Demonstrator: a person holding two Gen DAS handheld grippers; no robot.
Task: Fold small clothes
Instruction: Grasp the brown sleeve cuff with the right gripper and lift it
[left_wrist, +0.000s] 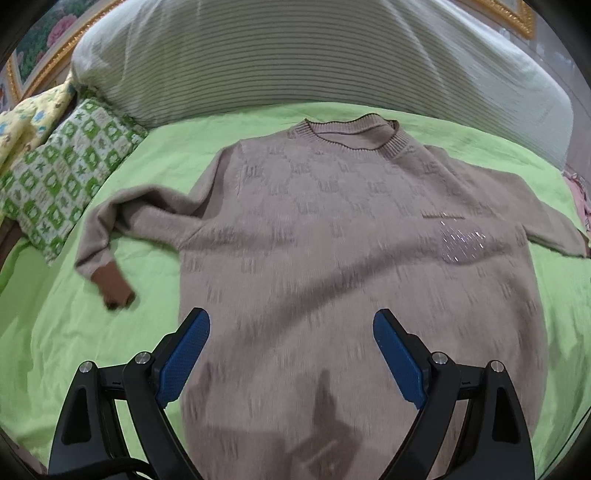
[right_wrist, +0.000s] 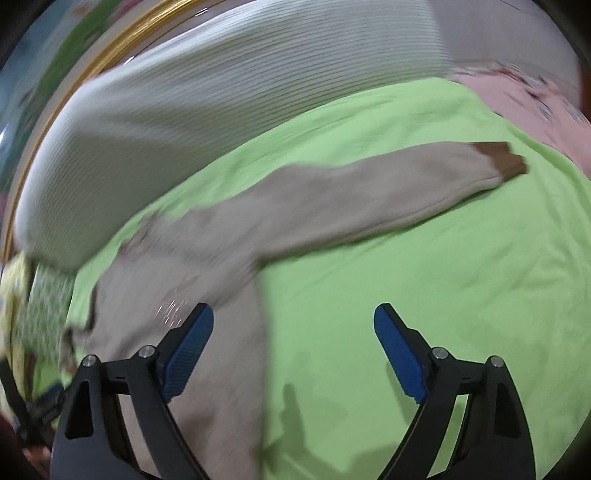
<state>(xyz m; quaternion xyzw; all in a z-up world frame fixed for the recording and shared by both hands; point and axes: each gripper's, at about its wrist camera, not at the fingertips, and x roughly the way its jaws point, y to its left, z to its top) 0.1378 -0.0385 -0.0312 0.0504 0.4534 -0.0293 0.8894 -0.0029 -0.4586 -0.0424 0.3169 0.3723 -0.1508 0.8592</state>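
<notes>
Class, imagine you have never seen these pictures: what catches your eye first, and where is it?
A beige sweater lies spread flat across a bright green sheet, its neck toward a big striped pillow. One sleeve stretches out sideways, ending in a brown cuff. Both the left claw and right claw hang open and empty above it.

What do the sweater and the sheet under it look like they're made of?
Sweater: looks like soft, fuzzy knit, matte beige, with a ribbed collar, a brown cuff and a sparkly patch, maybe sequins. Green sheet: thin, smooth matte cloth, going by its fine wrinkles; the fibre can't be told.
</notes>
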